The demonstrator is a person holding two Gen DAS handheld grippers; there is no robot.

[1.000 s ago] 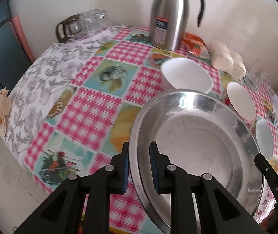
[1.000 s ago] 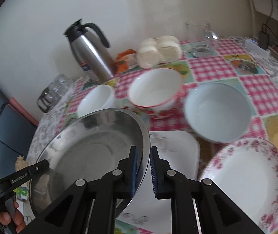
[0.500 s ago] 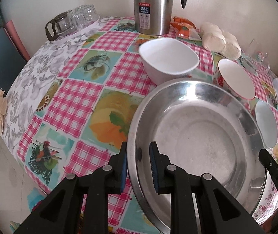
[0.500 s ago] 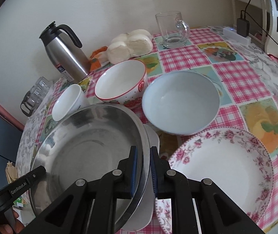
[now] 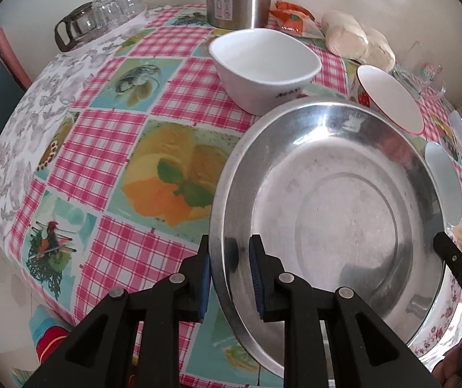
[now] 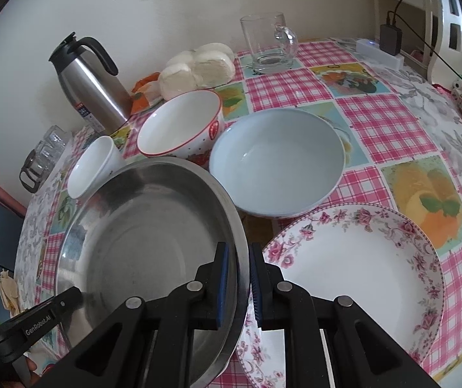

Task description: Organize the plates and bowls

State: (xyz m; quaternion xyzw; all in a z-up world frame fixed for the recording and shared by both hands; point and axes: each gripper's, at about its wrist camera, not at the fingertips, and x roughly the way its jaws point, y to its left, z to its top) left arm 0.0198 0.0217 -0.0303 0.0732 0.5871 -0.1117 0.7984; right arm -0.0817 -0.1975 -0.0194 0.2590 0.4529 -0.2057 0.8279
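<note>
A large steel plate (image 5: 334, 200) is held by both grippers. My left gripper (image 5: 229, 273) is shut on its left rim. My right gripper (image 6: 239, 283) is shut on its right rim (image 6: 237, 242). The steel plate (image 6: 147, 245) overlaps the edge of a floral-rimmed plate (image 6: 357, 274) on the table. Behind stand a pale blue bowl (image 6: 276, 161), a red-rimmed bowl (image 6: 179, 126) and a small white bowl (image 5: 263, 64), also in the right wrist view (image 6: 92, 165).
A steel thermos (image 6: 88, 80) stands at the back, with a glass mug (image 6: 266, 42), a bag of buns (image 6: 198, 68) and upturned glasses (image 5: 114, 9). A power strip (image 6: 379, 51) lies at the far right. The checked tablecloth (image 5: 101, 148) ends at the left.
Both grippers have carried the steel plate to the right and lower, so that it now overlaps the floral plate and hides the white plate seen below it earlier.
</note>
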